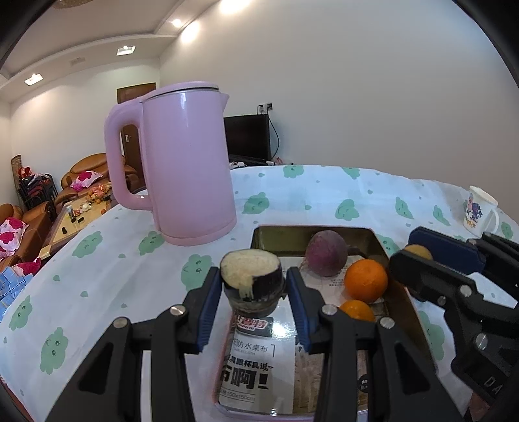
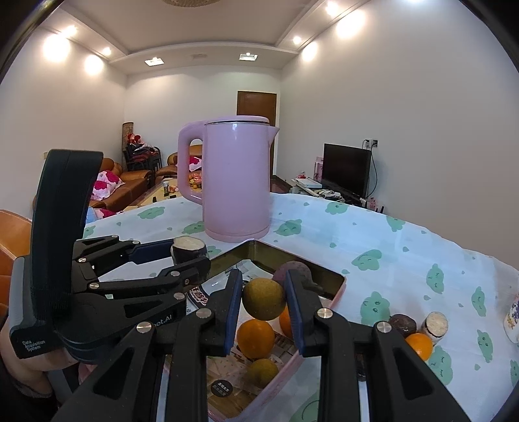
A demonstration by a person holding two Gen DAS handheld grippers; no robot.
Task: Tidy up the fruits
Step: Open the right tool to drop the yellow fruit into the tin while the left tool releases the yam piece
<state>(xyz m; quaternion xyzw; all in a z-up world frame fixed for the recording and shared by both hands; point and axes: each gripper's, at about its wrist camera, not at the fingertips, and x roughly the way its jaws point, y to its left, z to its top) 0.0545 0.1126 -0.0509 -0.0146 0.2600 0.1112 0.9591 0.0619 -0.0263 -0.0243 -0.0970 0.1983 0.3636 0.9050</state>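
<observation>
Left gripper (image 1: pixel 253 285) clamping a cut, dark-skinned, pale-fleshed vegetable chunk (image 1: pixel 251 279) over the pink rectangular tray (image 1: pixel 402 292), right gripper (image 2: pixel 264 300) clasping a round yellow-brown fruit (image 2: pixel 263 299) above two oranges (image 2: pixel 255 337) inside, pink plastic kettle (image 2: pixel 236 178) beyond on cloud-print tablecloth (image 2: pixel 389 246)

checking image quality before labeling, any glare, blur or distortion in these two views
Left wrist view: strong fisheye bending of the table edge, black corner vignette, ceiling lights blown out; cut purple piece sharp. Right wrist view: same barrel warp, ceiling spots flaring; yellow-brown fruit crisp, no motion blur.
</observation>
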